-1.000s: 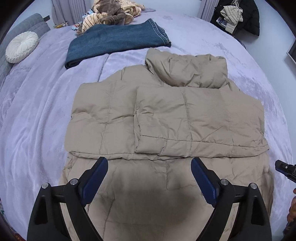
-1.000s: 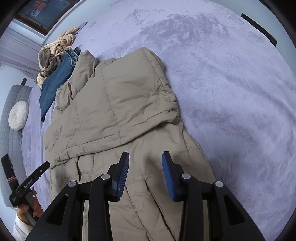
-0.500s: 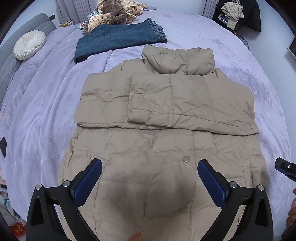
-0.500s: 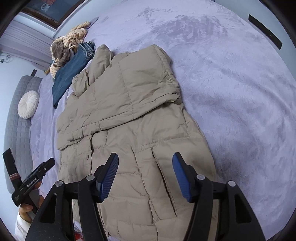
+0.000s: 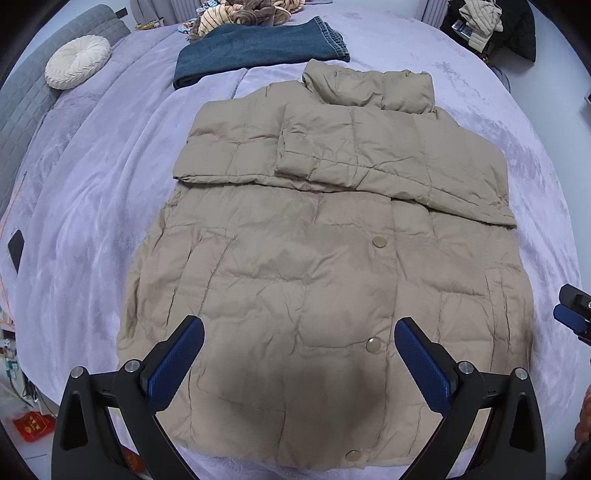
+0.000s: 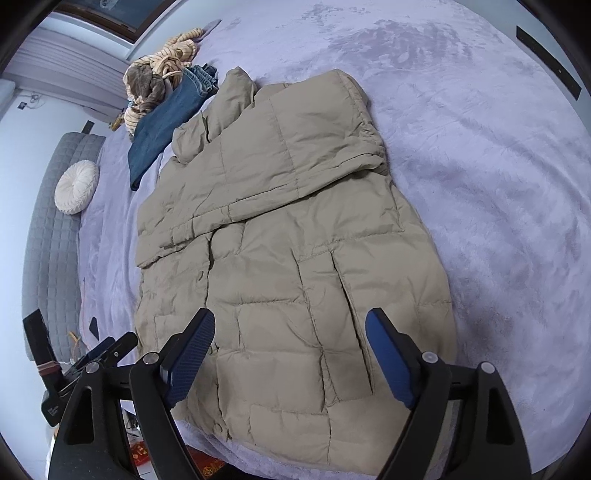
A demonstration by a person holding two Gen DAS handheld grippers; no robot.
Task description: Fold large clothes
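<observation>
lying flat on the purple bed (image 5: 92, 184), front up: the tan jacket (image 5: 332, 266), both sleeves already folded across the chest, collar toward the jeans (image 5: 258, 48), hem at the near bed edge. hovering above the hem, left gripper (image 5: 299, 363) standing fully apart with nothing between the pads. hanging over the jacket's right hem corner, right gripper (image 6: 290, 360) with jaws opening and nothing between them either. likely heading for the bottom-up fold: dropping each gripper onto its own hem corner, pinching both layers rather than the top shell only, lifting together and level, carrying the hem up toward the collar, keeping the sleeves from sliding out. beyond the jacket, past the jeans: striped clothes (image 5: 255, 11); beside the collar, off left, a round cushion (image 5: 77, 62).
</observation>
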